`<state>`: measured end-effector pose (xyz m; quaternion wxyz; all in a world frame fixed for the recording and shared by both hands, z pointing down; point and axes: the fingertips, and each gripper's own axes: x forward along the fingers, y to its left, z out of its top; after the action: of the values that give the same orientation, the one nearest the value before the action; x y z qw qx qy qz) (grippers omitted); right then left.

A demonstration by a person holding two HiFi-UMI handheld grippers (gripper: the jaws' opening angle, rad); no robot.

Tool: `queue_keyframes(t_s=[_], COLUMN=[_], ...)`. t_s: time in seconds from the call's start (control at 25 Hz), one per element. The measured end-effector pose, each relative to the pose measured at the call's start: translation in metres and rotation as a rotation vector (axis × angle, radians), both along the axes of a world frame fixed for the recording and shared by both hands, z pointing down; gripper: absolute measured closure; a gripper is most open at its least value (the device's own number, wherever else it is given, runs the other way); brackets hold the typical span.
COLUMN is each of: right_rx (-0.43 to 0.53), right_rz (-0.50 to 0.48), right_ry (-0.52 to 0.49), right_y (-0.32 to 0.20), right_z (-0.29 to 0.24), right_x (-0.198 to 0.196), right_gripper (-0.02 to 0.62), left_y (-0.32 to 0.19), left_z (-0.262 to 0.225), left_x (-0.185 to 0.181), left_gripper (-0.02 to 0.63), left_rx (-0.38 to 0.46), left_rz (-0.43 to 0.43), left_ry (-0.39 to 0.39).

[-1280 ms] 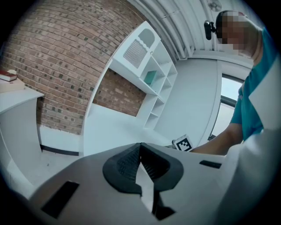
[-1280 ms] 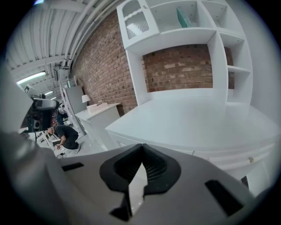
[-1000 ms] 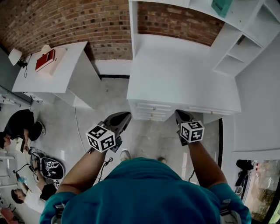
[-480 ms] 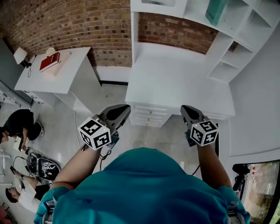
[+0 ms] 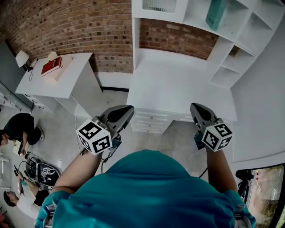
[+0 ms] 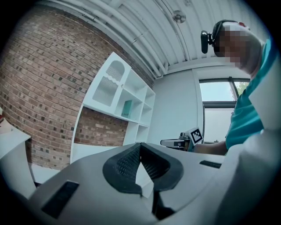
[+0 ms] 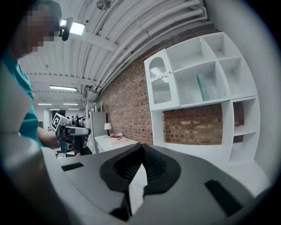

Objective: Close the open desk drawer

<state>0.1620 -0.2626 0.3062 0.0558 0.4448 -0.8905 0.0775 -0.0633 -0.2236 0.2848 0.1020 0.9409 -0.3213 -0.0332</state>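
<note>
Person in teal top (image 5: 147,187) stands at white table (image 5: 178,82) by brick wall. White drawer stack (image 5: 153,120) sits under table's front edge, between grippers. Seen steeply from above, so cannot tell whether any drawer stands out. Left gripper (image 5: 125,109): jaws closed, tips meeting, nothing between. Right gripper (image 5: 196,108): same. Both hover near table edge, touching nothing.

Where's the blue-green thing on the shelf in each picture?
Head view: the teal thing is at the top right, in a cubby of the white shelves.
Left gripper view: the teal thing is near the middle, a bit left, above the jaws.
Right gripper view: the teal thing is at the upper right.
Shared landmark: the brick wall under the shelves.
</note>
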Motion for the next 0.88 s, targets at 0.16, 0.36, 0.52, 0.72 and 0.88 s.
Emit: queue_keyframes(t_s=[0.16, 0.36, 0.52, 0.72, 0.88], right_rx=[0.016, 0.008, 0.0, 0.011, 0.014], right_rz=[-0.015, -0.027, -0.038, -0.037, -0.044], right_ry=[0.007, -0.006, -0.017, 0.01, 0.02], right_y=[0.004, 0.006, 0.01, 0.012, 0.014], right_z=[-0.005, -0.001, 0.0, 0.002, 0.004], right_x=[-0.003, -0.007, -0.013, -0.015, -0.018], right_gripper=[0.574, 0.574, 0.575, 0.575, 0.575], left_y=[0.005, 0.007, 0.01, 0.012, 0.013], left_z=[-0.005, -0.008, -0.008, -0.007, -0.006], left_x=[0.001, -0.004, -0.006, -0.005, -0.006], left_gripper=[0.594, 0.594, 0.594, 0.594, 0.594], left_rx=[0.026, 0.029, 0.024, 0.023, 0.022], left_rz=[-0.004, -0.016, -0.019, -0.014, -0.016], left_ry=[-0.013, -0.009, -0.005, -0.005, -0.002])
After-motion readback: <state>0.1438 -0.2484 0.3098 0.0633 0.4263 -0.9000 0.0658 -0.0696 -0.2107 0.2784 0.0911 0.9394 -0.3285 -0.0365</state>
